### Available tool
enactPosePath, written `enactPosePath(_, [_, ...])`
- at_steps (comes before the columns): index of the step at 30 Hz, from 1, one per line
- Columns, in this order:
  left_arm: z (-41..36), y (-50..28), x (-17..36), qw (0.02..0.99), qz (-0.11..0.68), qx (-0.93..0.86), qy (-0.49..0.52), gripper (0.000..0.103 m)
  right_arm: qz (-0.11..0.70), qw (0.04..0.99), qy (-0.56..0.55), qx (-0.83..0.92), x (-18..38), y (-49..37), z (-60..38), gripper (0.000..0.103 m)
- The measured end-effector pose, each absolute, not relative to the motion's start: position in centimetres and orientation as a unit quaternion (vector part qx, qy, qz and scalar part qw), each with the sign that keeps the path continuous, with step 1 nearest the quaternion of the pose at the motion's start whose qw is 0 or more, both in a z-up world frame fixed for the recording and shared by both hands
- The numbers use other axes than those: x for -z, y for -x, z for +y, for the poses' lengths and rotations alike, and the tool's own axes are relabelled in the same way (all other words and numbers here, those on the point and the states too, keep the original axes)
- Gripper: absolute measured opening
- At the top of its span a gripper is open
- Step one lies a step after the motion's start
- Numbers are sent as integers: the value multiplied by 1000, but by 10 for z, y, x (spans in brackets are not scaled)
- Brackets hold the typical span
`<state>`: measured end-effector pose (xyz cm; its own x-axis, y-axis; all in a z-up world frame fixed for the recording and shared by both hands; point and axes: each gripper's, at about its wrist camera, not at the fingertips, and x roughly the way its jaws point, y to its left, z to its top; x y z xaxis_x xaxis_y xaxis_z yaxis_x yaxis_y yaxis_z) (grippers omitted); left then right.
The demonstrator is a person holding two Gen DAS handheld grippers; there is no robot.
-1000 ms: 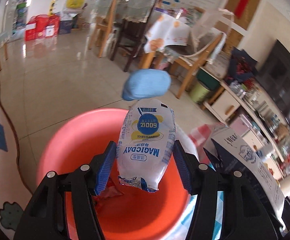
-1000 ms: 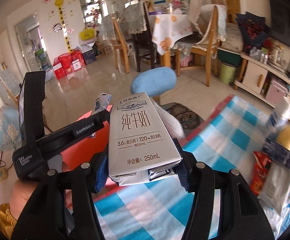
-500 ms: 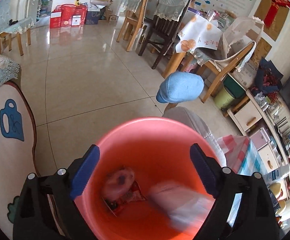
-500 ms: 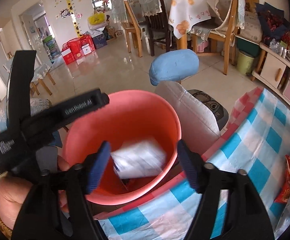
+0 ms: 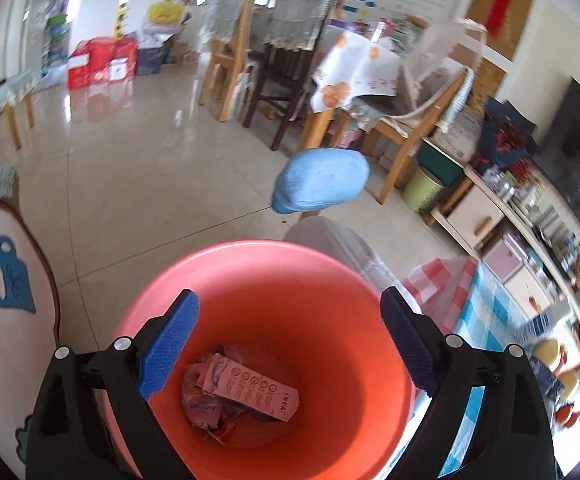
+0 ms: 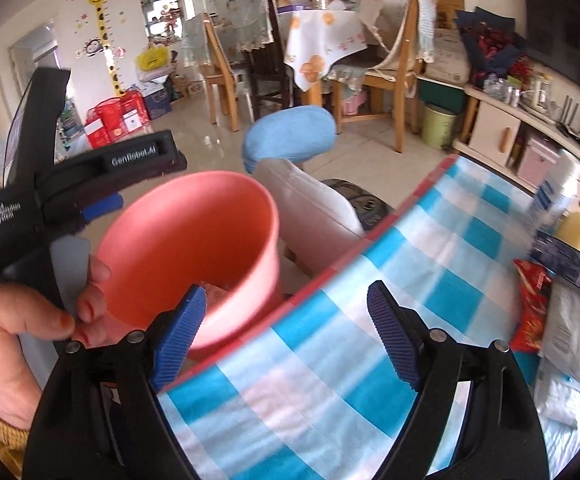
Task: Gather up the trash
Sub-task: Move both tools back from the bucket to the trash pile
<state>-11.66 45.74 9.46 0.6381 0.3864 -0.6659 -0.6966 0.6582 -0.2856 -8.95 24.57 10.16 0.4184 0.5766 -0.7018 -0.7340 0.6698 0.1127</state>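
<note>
Left gripper (image 5: 290,340) spread wide, empty, above orange bucket (image 5: 354,276). Milk carton (image 5: 249,388) lies flat on wrappers at the bottom, long axis running upper-left to lower-right. A second ago both grippers held trash; now dropped. Right gripper (image 6: 281,336) wide open, empty, over blue-checked tablecloth (image 6: 462,240). Beyond: blue cushion (image 5: 322,186), dining chairs, tiled floor.

left tool (image 5: 289,340): jaws spread wide, nothing between the blue pads (image 5: 168,344), pointing downward. right tool (image 6: 285,336): jaws equally wide, empty, angled forward and down. left hand (image 6: 21,332) wraps the left tool's handle, fingers curled.
</note>
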Motion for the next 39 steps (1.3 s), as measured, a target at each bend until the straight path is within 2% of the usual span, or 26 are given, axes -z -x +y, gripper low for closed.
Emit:
enactPosePath(9, [412,95,-101,892,292,-265,222,92,364,851,102,-363,-100,89,205,84])
enactPosePath(18, [365,75,-103,912,293,-220,182,92,345,867,101,-346,-106,94,169,90])
enactPosePath(30, [297,51,-102,934,306,-143,118,92,328,886,102,-312,-106,101,109,90])
enactPosePath(39, [258,41,-96,940,311,-80,115,92,314,902,74,-286,-104,98,52,90])
